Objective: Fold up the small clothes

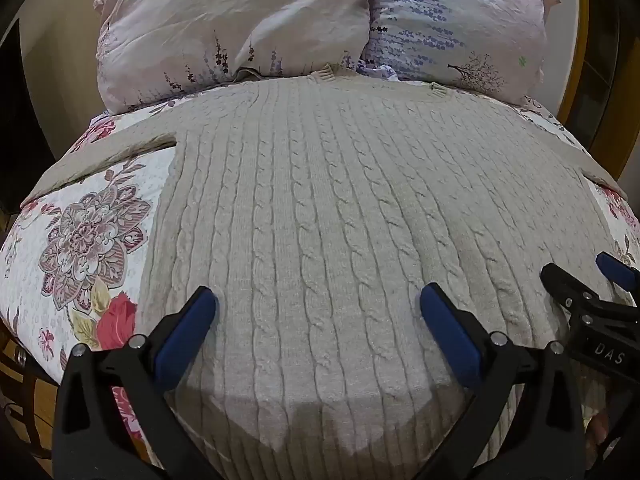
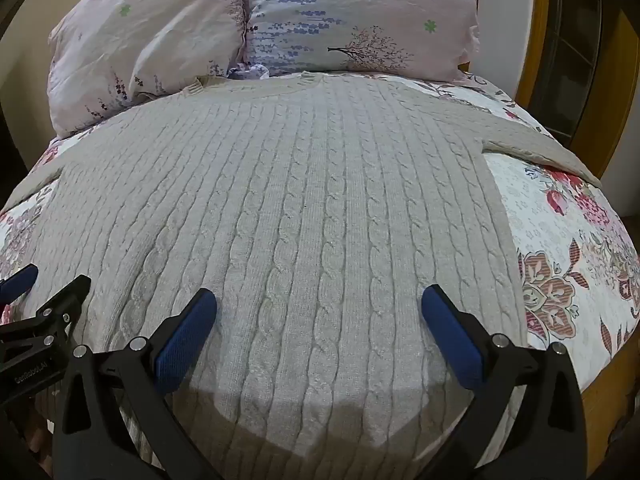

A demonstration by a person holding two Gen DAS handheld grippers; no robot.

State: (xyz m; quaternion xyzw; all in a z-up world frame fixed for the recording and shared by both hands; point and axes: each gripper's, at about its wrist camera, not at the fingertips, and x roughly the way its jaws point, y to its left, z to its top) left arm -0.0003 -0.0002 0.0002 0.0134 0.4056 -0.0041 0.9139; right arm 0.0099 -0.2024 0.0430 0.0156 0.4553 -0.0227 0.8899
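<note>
A beige cable-knit sweater (image 1: 320, 208) lies spread flat on the bed, collar toward the pillows, sleeves out to both sides; it also shows in the right wrist view (image 2: 288, 216). My left gripper (image 1: 318, 304) is open and empty, hovering over the sweater's lower part near the hem. My right gripper (image 2: 318, 306) is open and empty too, just to the right of it over the hem. The right gripper shows at the right edge of the left wrist view (image 1: 580, 272). The left gripper shows at the left edge of the right wrist view (image 2: 44, 284).
A floral bedspread (image 1: 80, 240) covers the bed under the sweater. Two pink floral pillows (image 1: 240, 28) (image 1: 460, 28) lie at the head of the bed. A wooden bed frame (image 2: 600, 400) runs along the near edge, and a wooden door frame (image 2: 540, 60) stands at the right.
</note>
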